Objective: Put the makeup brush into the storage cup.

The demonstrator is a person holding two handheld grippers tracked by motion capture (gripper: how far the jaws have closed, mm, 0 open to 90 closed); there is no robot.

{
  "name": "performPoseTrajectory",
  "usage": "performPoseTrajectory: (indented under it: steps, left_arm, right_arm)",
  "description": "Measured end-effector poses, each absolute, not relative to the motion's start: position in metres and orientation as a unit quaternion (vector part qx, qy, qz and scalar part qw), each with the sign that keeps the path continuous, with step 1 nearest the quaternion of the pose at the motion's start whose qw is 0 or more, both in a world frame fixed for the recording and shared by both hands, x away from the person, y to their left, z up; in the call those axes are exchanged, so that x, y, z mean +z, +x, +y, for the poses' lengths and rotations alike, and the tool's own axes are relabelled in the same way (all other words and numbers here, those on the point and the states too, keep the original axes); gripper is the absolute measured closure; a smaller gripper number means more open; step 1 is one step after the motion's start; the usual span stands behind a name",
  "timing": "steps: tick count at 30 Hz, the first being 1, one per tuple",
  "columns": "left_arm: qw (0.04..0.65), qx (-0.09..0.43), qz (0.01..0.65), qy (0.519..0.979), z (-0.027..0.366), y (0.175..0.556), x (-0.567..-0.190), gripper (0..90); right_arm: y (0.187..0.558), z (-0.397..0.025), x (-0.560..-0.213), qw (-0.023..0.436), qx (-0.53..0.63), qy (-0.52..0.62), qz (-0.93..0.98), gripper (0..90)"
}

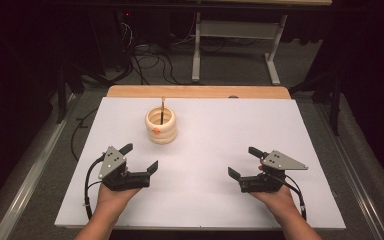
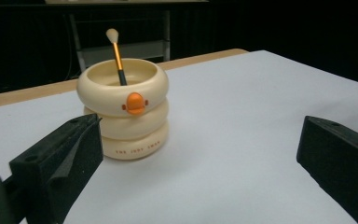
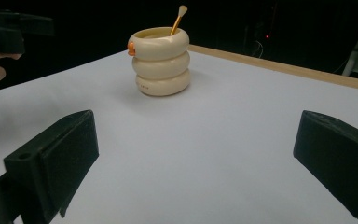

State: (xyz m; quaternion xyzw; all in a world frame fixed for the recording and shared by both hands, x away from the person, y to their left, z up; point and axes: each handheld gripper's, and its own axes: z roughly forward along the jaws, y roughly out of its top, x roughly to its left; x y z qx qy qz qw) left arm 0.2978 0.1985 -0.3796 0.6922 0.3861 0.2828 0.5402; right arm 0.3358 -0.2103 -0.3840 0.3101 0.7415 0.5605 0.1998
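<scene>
Cream holder (image 1: 161, 126) far | left hand-held gripper (image 1: 140, 158) wide, low | right hand-held gripper (image 1: 244, 162) wide, low

We see one obstacle on the worktop (image 1: 290, 135): the cream ringed holder (image 1: 161, 126), standing upright left of centre toward the far edge. A brush (image 2: 117, 55) leans inside it, its tip rising above the rim, so any pass straight over the mouth meets that handle. Open white surface lies all around the holder, and we find a free lane from the left gripper (image 1: 139, 158) up to it. The right gripper (image 1: 243, 162) sits well apart, with bare worktop between it and the holder. Both sets of fingers stand wide apart.
</scene>
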Motion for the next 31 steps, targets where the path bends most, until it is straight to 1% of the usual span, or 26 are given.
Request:
performPoseTrajectory:
  steps: [2,5,9,11,15,19,23,31]
  left_arm:
    - [0.538,0.286,0.38,0.696,0.197,0.294,-0.381,1.0]
    - [0.542,0.276,0.378,0.698,0.195,0.293,-0.383,1.0]
    - [0.542,0.281,0.374,0.698,0.196,0.293,-0.382,1.0]
    - [0.534,0.291,0.376,0.7,0.2,0.296,-0.384,1.0]
    - [0.54,0.283,0.394,0.688,0.21,0.299,-0.386,1.1]
    - [0.55,0.285,0.395,0.678,0.212,0.299,-0.384,1.2]
    - [0.551,0.288,0.386,0.681,0.21,0.298,-0.384,1.5]
    - [0.554,0.285,0.389,0.679,0.211,0.299,-0.384,1.5]
  right_arm:
    - [0.336,-0.211,-0.384,0.201,0.561,0.313,0.74,1.4]
    - [0.335,-0.213,-0.383,0.205,0.562,0.315,0.737,1.4]
    - [0.334,-0.217,-0.381,0.211,0.563,0.32,0.732,1.4]
    - [0.334,-0.219,-0.38,0.217,0.562,0.322,0.731,1.4]
    - [0.333,-0.222,-0.379,0.222,0.562,0.326,0.727,1.3]
    - [0.333,-0.223,-0.379,0.225,0.56,0.325,0.728,1.4]
    - [0.333,-0.223,-0.38,0.225,0.56,0.324,0.729,1.4]
    - [0.333,-0.223,-0.38,0.225,0.56,0.324,0.729,1.3]
